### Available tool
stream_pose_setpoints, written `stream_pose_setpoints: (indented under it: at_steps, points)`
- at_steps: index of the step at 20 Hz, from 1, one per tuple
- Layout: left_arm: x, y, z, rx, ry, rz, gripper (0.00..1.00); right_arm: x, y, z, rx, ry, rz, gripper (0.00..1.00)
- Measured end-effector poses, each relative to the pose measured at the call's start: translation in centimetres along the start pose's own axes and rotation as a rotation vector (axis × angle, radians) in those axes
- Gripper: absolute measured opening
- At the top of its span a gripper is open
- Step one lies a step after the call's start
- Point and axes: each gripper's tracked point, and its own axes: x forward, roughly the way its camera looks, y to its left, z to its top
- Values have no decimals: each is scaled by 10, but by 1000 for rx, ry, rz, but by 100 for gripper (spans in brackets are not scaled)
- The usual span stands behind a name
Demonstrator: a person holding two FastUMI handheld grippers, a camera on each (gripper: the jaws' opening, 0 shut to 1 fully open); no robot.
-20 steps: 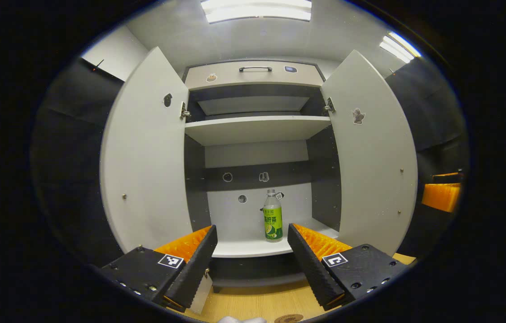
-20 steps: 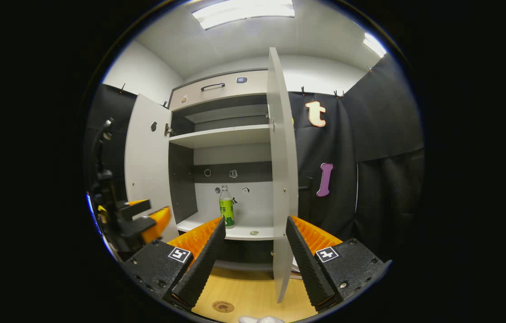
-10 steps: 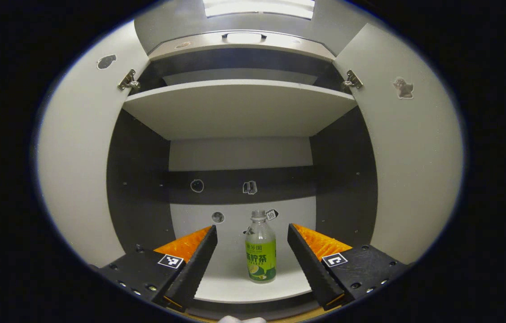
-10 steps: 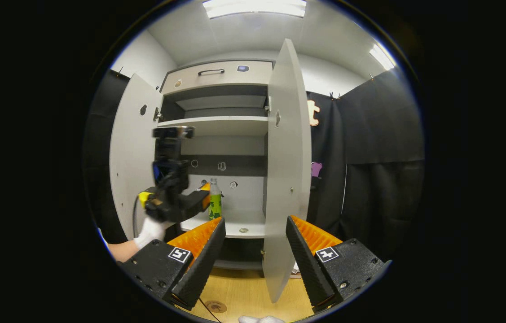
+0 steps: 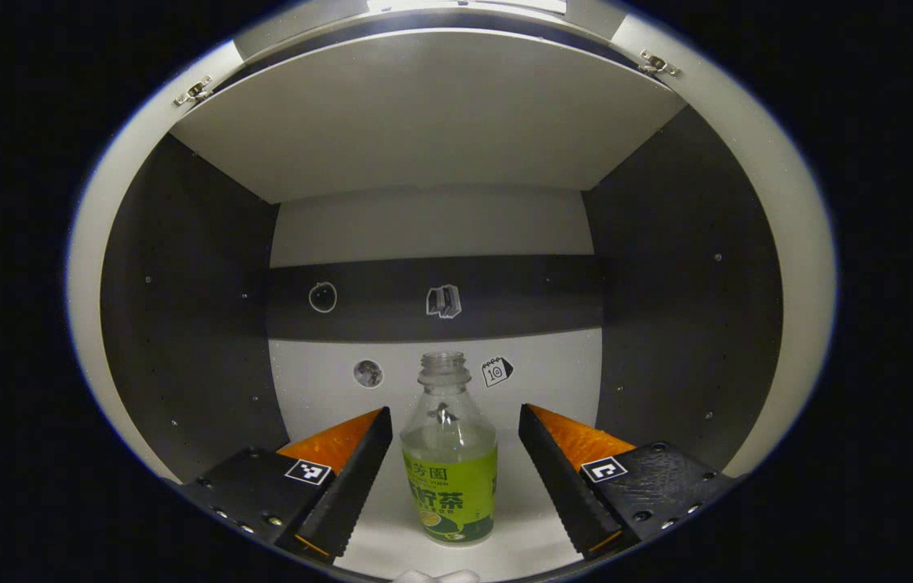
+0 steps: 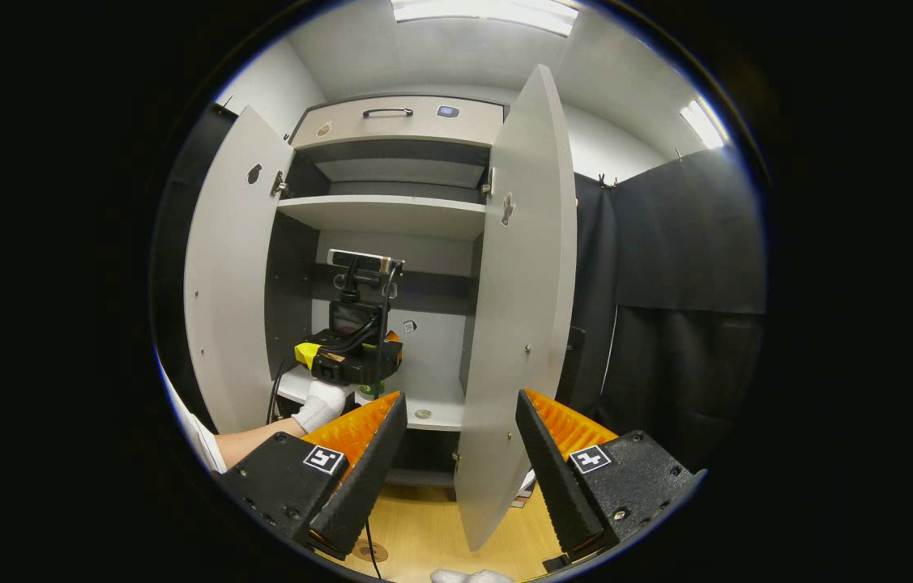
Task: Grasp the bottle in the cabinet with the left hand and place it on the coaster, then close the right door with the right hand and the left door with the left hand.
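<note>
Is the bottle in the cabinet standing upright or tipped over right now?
Upright. In the left gripper view the bottle stands on its base on the cabinet's lower shelf, neck up, between the open left tongs, untouched.

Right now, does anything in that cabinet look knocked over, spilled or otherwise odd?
Only one oddity: the clear plastic bottle with the green label appears to have no cap, its threaded neck open. It stands upright on the pale lower shelf between the left gripper's spread fingers, untouched, with no spill visible.

White glove (image 6: pixel 321 402), white sleeve (image 6: pixel 198 441).
</note>
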Motion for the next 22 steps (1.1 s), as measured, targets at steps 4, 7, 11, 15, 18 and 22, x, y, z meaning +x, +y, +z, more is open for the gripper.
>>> stream_pose_setpoints:
  at_steps: [4,7,11,15,18,22]
  points:
    - [11,3,-9,-48,31,-3,95,1,-6,0,-2,0,-8,83]
    - [1,-3,-3,-85,39,-49,74,1,-7,0,8,-2,-5,83]
    - [-37,-7,27,-64,-20,-101,74,-5,-7,2,9,-10,3,83]
    - [-93,-14,46,-18,-83,-157,73,-13,1,-8,32,6,40,83]
    - [-141,-13,42,-5,-101,-195,73,-18,3,-20,35,20,46,83]
    - [-203,-3,8,-9,-61,-215,73,-19,1,-38,55,50,39,83]
